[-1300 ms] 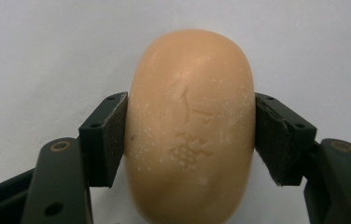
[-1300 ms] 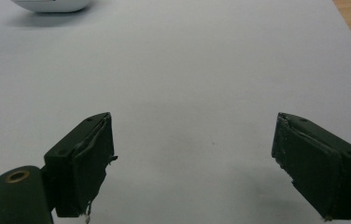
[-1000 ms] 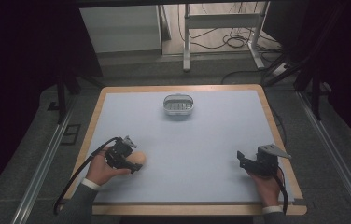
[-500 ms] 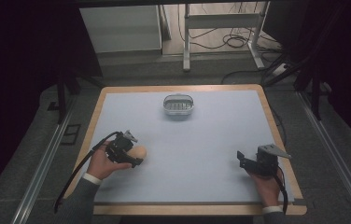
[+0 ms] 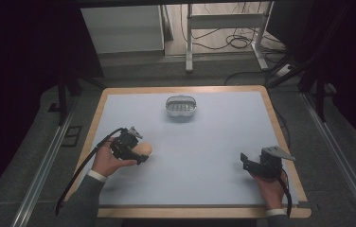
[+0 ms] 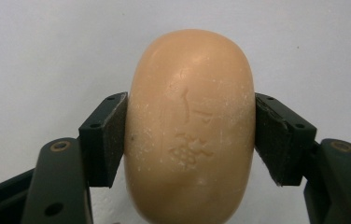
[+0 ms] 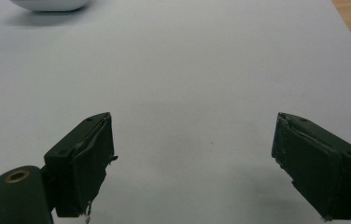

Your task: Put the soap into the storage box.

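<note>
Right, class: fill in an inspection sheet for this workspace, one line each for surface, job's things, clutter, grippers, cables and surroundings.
Surface: pale sheet on a wood-edged table.
Job's things: peach soap bar with a stamped mark; white soap dish at the far centre.
Clutter: nothing seen.
Grippers: left gripper shut on the soap bar; right gripper open, holding nothing.
Cables: one trailing from each gripper; more on the floor beyond.
Surroundings: dark room, metal frame legs, floor rails.

Peach-orange soap [image 6: 190, 126] — black tool [image 6: 190, 135] — pale-blue table [image 5: 214, 137].
</note>
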A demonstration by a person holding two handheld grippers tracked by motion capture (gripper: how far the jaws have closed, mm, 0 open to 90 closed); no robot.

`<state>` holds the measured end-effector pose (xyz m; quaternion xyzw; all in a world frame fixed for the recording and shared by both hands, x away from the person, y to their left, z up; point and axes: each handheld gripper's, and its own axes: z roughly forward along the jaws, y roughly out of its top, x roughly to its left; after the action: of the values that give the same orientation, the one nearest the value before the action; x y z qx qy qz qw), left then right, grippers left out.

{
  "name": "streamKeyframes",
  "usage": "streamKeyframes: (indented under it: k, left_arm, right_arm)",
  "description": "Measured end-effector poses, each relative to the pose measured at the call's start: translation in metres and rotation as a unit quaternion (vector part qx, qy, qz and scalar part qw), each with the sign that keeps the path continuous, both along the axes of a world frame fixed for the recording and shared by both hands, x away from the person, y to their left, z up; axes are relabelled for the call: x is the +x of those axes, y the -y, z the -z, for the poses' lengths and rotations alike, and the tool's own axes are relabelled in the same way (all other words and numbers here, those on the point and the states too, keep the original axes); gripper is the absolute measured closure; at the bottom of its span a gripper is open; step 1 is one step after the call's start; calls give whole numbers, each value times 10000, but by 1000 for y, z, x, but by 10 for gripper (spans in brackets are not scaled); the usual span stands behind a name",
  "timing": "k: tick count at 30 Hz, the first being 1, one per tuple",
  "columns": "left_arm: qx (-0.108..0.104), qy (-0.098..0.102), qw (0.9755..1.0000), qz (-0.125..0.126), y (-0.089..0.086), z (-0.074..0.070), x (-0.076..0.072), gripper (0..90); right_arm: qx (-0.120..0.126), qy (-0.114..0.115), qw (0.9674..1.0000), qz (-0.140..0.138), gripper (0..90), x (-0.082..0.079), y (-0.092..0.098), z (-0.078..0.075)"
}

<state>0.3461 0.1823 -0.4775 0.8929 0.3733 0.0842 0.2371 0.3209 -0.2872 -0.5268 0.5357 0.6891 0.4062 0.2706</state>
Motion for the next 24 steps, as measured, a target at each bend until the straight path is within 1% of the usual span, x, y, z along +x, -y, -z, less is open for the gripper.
streamKeyframes:
  k: [6,10,12,14,18,19,21,24]
  left_arm:
    - [7,24,10000,-8,2,-4,6,323]
    - [22,44,10000,40,6,-9,11,323]
    - [8,51,10000,40,7,-9,12,323]
    - [41,50,10000,65,9,-11,14,323]
    - [10,45,10000,73,11,-12,17,323]
    - [37,52,9999,81,12,-12,18,323]
    - [2,38,10000,74,13,-12,19,323]
    - [33,48,9999,88,14,-13,21,323]
  right_arm:
    - [8,-11,10000,-4,131,0,0,0]
    - [3,-13,10000,-3,131,0,0,0]
    - [3,-13,10000,-1,131,0,0,0]
    - [3,-15,10000,-2,131,0,0,0]
    - [8,-17,10000,-4,131,0,0,0]
    - [8,-15,10000,-4,131,0,0,0]
    - [8,-14,10000,-4,131,0,0,0]
    - [5,-17,10000,-5,131,0,0,0]
